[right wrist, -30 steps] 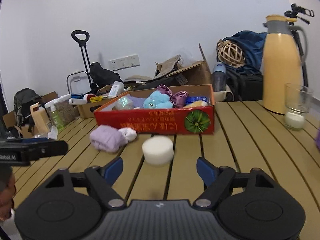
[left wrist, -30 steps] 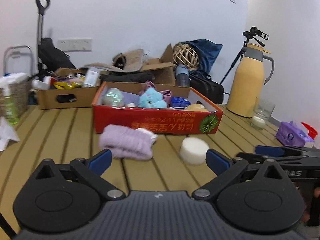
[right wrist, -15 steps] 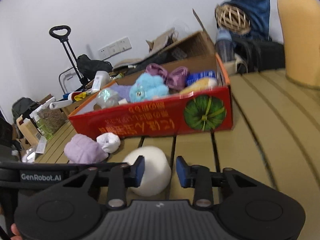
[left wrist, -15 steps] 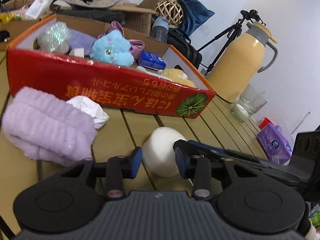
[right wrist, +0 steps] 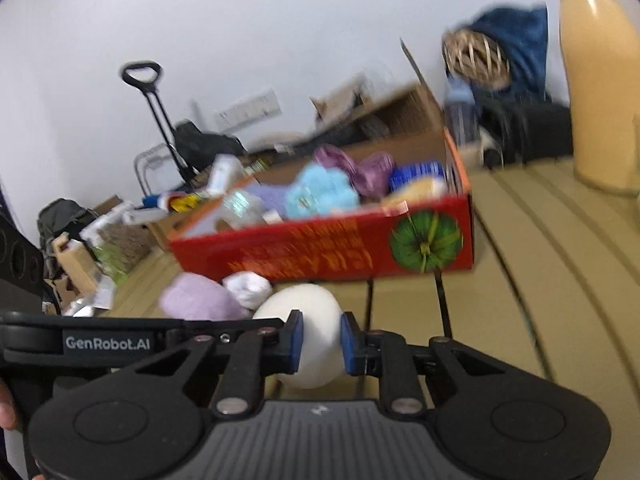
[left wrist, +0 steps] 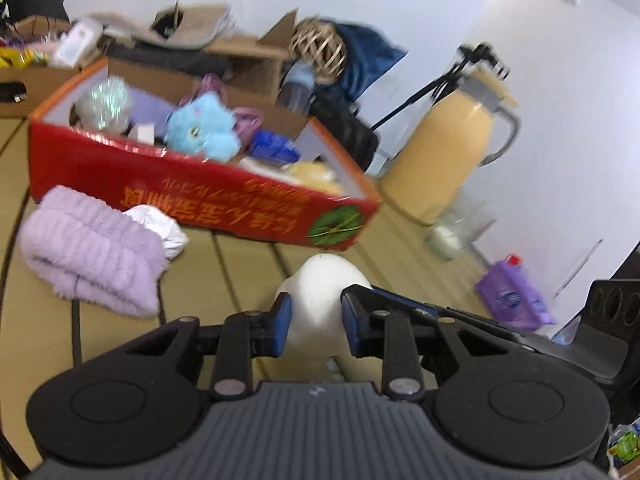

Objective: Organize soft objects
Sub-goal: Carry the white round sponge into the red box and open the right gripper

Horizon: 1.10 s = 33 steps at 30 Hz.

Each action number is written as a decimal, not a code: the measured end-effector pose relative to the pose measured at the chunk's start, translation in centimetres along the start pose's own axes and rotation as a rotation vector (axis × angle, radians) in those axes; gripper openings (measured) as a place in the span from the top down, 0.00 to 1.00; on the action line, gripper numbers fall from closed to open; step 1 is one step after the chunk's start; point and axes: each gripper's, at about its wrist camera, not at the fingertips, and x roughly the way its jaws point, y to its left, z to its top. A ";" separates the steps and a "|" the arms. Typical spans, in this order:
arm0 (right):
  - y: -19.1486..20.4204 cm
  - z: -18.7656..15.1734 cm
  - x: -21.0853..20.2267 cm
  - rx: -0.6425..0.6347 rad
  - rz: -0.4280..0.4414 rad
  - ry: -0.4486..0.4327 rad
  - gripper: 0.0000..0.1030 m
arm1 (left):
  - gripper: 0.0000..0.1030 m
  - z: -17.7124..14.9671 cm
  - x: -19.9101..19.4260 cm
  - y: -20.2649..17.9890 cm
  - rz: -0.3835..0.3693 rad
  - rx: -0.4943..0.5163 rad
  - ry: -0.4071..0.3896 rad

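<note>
Slatted tan boards make up the bench (left wrist: 248,256) I work over, with a white wall behind and clutter piled along its far edge. My left gripper (left wrist: 314,322) and my right gripper (right wrist: 320,342) are both on the same thing: the white foam puff (left wrist: 324,300), which sits on the bench in front of the near long wall of the red box (left wrist: 192,200), toward the corner with the green emblem. Both pairs of jaws are closing on it. In the left wrist view the blue pads bear on its flanks, and the right wrist view shows my right pads doing the same, with the puff bulging out past them.

I judge it very light and squashy; it gives under the pads rather than resisting, so a hard squeeze only deforms it. It does not look slippery or fragile. The best hold seems to be across its middle, where it is widest, so it cannot pop out forward.

Left of it lie a folded lilac fleece cloth (left wrist: 92,248) and a small crumpled white item (left wrist: 160,228) touching that cloth, both close against the box's near wall. The box already holds a blue plush toy (left wrist: 204,128) among other soft things, so I take it as the destination.
</note>
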 end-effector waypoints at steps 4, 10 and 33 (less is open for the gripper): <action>1.7 0.0 -5.4 -0.009 0.029 -0.045 0.81 | 0.73 -1.8 -5.1 -3.8 -0.004 0.046 -0.074; 4.7 -1.1 -13.0 -0.058 0.049 -0.110 0.81 | 0.73 -4.4 -10.8 -8.2 -0.016 0.092 -0.145; 2.4 11.3 -8.1 -0.066 0.073 -0.179 0.81 | 0.74 11.1 -2.9 -4.7 -0.096 0.080 -0.151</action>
